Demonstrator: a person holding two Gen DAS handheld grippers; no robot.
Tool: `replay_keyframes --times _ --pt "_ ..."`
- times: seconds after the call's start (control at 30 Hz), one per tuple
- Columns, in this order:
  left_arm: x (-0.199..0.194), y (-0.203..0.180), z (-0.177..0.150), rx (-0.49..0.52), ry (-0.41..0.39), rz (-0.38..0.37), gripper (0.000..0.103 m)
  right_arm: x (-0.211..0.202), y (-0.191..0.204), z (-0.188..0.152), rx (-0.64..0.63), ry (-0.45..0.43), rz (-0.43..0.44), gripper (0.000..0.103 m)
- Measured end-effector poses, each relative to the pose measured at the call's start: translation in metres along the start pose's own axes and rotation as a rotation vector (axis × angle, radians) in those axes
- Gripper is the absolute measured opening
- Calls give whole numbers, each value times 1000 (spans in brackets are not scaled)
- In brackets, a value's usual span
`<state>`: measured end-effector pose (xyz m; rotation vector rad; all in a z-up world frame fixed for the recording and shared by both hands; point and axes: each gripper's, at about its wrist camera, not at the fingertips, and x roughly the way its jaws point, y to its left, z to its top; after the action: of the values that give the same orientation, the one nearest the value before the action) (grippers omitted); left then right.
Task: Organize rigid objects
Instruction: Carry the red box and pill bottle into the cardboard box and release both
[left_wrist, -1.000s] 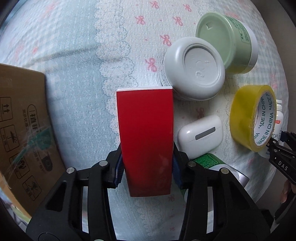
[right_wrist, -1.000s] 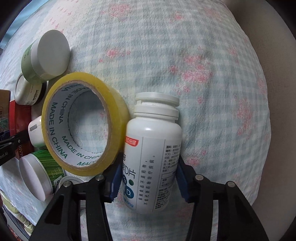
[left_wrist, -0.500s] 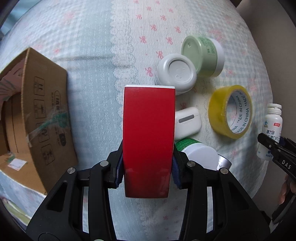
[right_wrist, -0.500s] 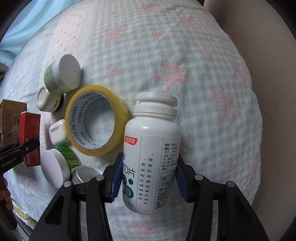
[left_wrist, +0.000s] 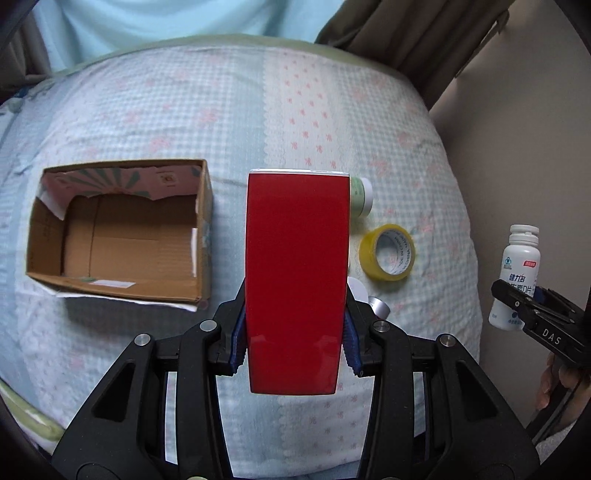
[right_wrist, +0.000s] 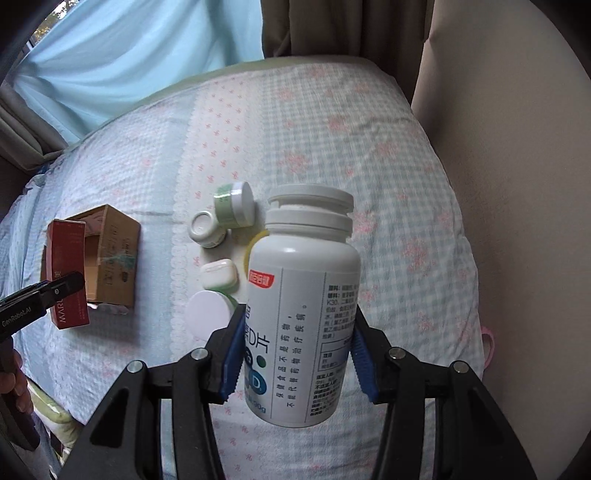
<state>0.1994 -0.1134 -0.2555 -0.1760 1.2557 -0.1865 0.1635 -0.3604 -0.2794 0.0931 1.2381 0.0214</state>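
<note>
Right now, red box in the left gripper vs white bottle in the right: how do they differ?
The red box is flat-sided and plain glossy red; the white bottle is round, with a ridged cap and printed text. The box shows no lid; the bottle is capped. Shared: each is clamped between blue pads, the box in the left gripper, the bottle in the right gripper, and both are held above the bed.

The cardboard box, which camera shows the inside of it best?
The left wrist view: the cardboard box lies open toward the camera, its floor visible. In the right wrist view the red box partly covers it.
</note>
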Motion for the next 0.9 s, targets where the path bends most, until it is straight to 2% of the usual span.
replay_keyframes --times 0.27,0.47,0.57,0.67,0.9 --pt "-97 50 8 8 -132 11 38 -66 81 6 -91 -109 70 47" --pt "-141 111 13 18 -178 0 38 -89 152 9 -122 -160 101 47" --pt "-149 148 18 31 -176 -21 38 -92 192 9 -112 -189 99 47" --pt "-151 186 23 55 -156 -39 38 -90 230 10 -50 -198 99 47" --pt "-128 264 41 141 -74 -20 38 -55 320 16 43 -141 141 47"
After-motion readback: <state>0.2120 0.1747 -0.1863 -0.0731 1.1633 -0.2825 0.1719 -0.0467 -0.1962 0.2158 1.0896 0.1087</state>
